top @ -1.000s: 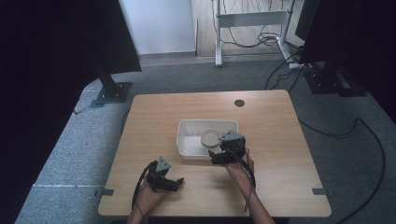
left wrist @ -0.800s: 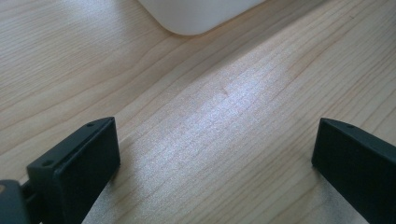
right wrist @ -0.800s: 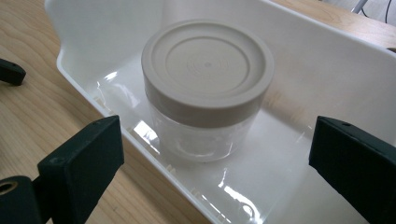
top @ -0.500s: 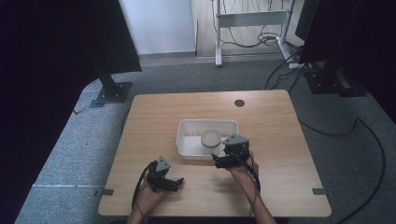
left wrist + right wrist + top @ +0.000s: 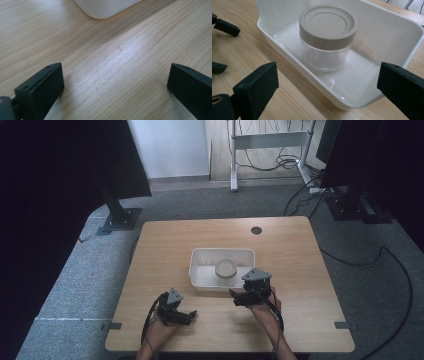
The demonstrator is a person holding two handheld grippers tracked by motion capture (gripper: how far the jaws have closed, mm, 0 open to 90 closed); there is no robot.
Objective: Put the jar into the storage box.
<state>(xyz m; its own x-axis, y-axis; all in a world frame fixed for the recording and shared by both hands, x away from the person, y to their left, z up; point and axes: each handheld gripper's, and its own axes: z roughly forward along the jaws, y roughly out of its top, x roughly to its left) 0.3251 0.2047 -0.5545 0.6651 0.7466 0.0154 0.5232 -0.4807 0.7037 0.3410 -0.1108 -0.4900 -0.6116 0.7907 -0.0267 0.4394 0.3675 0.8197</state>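
Nearest the desk's [image 5: 300, 250] front edge, the left gripper [image 5: 189, 316] sits low over the wood toward the front-left corner, held in the person's left hand [image 5: 161, 329], cable looping back along the forearm. Its jaws stand wide apart w/ nothing between them; in the left gripper view there's bare wood grain between the two black jaws, and a rounded corner of the white tray [image 5: 105, 8] shows at the top. A bit farther in and to the right, the right gripper [image 5: 236, 298] is held in the right hand [image 5: 265, 307], grey three-cornered plate on top, tips aimed toward the tray's front-right corner, just beside it, not touching as far as can be told. Jaws also wide, empty. Right gripper view looks over the tray's near rim, jaws spread either side. Next, approx. mid-desk: white rectangular tray [image 5: 200, 272] w/ a clear jar [image 5: 325, 56] standing upright inside, beige lid [image 5: 328, 23] on; jar sits toward the tray's right half. Farther back, near the rear edge, right of centre, a small dark round hole [image 5: 256, 230]. Beyond the desk: grey carpet, dark stands, cables on the floor.
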